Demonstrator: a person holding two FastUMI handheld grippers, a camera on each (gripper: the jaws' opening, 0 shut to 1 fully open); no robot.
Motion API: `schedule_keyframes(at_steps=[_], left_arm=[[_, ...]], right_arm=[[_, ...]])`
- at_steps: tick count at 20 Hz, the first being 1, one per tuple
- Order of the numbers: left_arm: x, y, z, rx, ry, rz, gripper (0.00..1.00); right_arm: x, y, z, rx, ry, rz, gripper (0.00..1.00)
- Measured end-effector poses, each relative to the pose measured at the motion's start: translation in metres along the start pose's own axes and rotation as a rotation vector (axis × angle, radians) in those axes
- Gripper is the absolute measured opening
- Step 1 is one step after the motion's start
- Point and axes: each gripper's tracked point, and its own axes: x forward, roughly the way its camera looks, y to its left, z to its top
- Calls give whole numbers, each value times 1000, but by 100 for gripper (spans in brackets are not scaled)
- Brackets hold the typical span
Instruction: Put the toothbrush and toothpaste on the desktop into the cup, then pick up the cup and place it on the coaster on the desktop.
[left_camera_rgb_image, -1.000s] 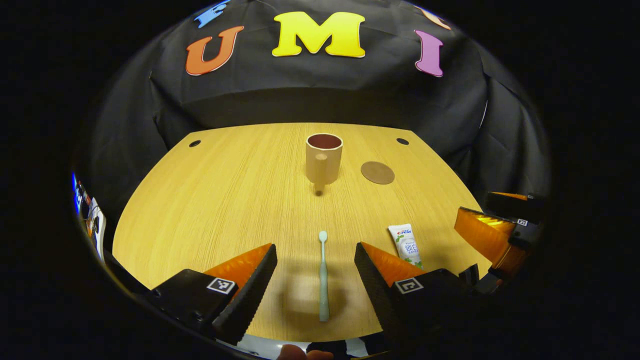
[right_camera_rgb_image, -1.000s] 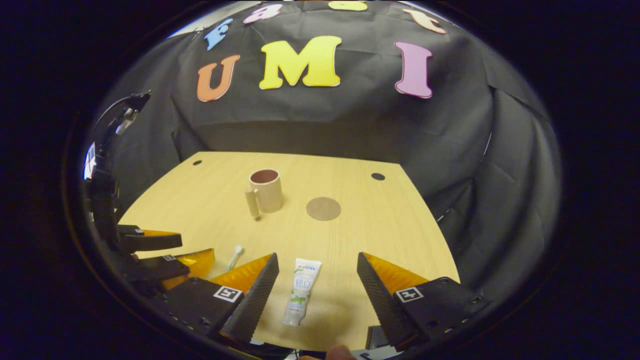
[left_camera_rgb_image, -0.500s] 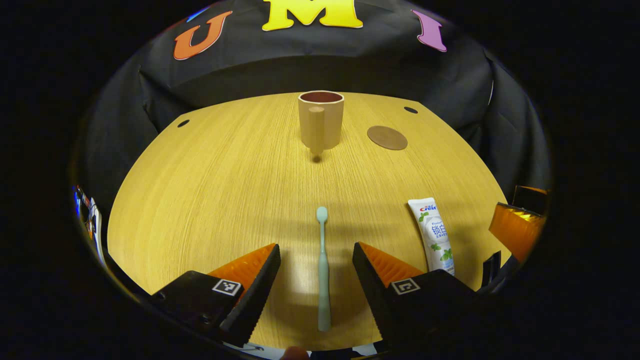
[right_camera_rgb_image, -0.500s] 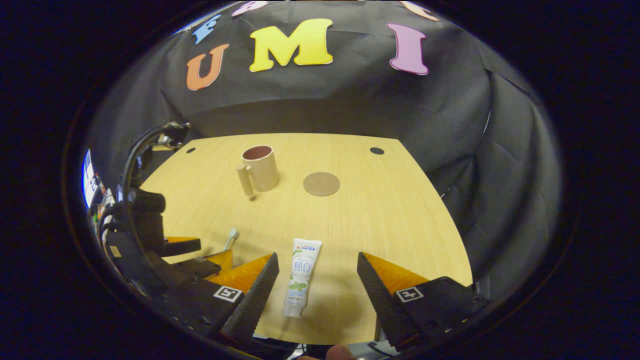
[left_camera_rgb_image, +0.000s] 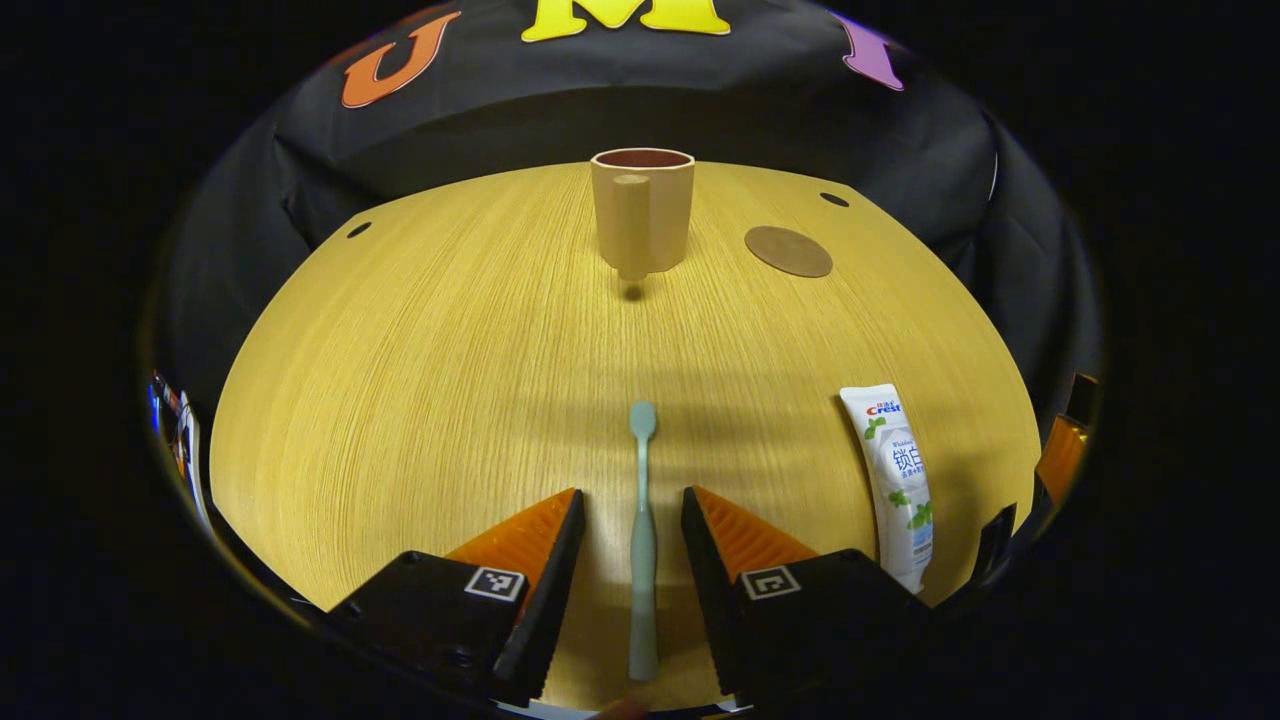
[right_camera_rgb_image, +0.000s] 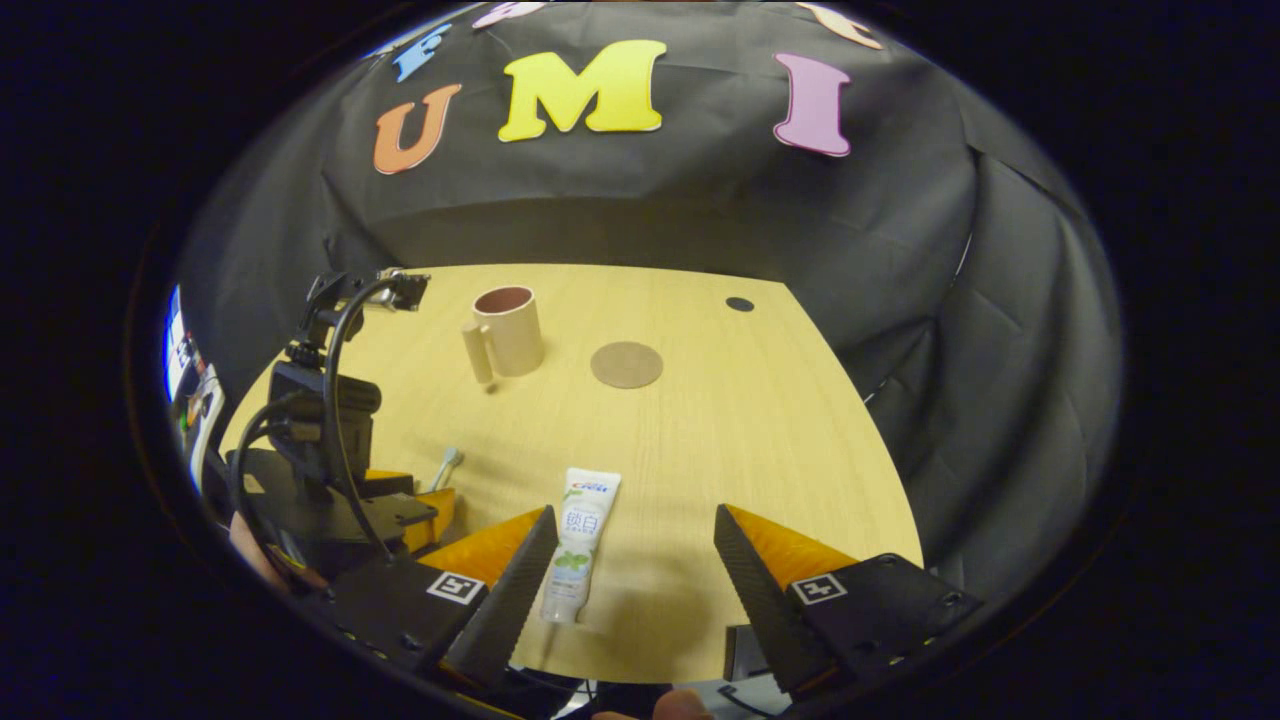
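Observation:
A pale green toothbrush (left_camera_rgb_image: 642, 520) lies flat on the wooden desktop (left_camera_rgb_image: 430, 360), its handle running between the fingers of my left gripper (left_camera_rgb_image: 633, 500). Those fingers stand close on either side of the handle with small gaps, so the gripper is open. A white toothpaste tube (right_camera_rgb_image: 578, 535) lies on the desk just inside the left finger of my right gripper (right_camera_rgb_image: 636, 525), which is wide open. The tan cup (left_camera_rgb_image: 642, 215) stands upright at the far middle, its handle toward me. A round brown coaster (left_camera_rgb_image: 788, 251) lies to its right.
In the right gripper view the left gripper (right_camera_rgb_image: 400, 505) with its cables sits low at the left, the toothbrush head (right_camera_rgb_image: 447, 462) just ahead of it. The toothpaste tube (left_camera_rgb_image: 895, 480) lies right of the left gripper. Two dark holes (left_camera_rgb_image: 834, 199) mark the desk's far corners.
My left gripper has dropped lower and moved forward along the toothbrush, and its fingers have narrowed around the handle. The right gripper drifted rightward, so the toothpaste now lies by its left finger.

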Motion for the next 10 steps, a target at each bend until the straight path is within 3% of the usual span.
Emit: schedule_keyframes(at_steps=[1, 4, 5, 7, 10], left_arm=[[0, 0, -1, 0, 5, 2, 67], [1, 0, 0, -4, 12, 8, 48], [1, 0, 0, -9, 13, 10, 33], [1, 2, 1, -14, 7, 16, 22], [1, 6, 1, -17, 4, 28, 17]], right_arm=[[0, 0, 0, 5, 2, 0, 95], [0, -1, 0, 11, 0, 0, 95], [0, -1, 1, 12, 0, 1, 95], [0, 0, -2, 18, 5, 6, 95], [3, 0, -5, 20, 16, 7, 95]])
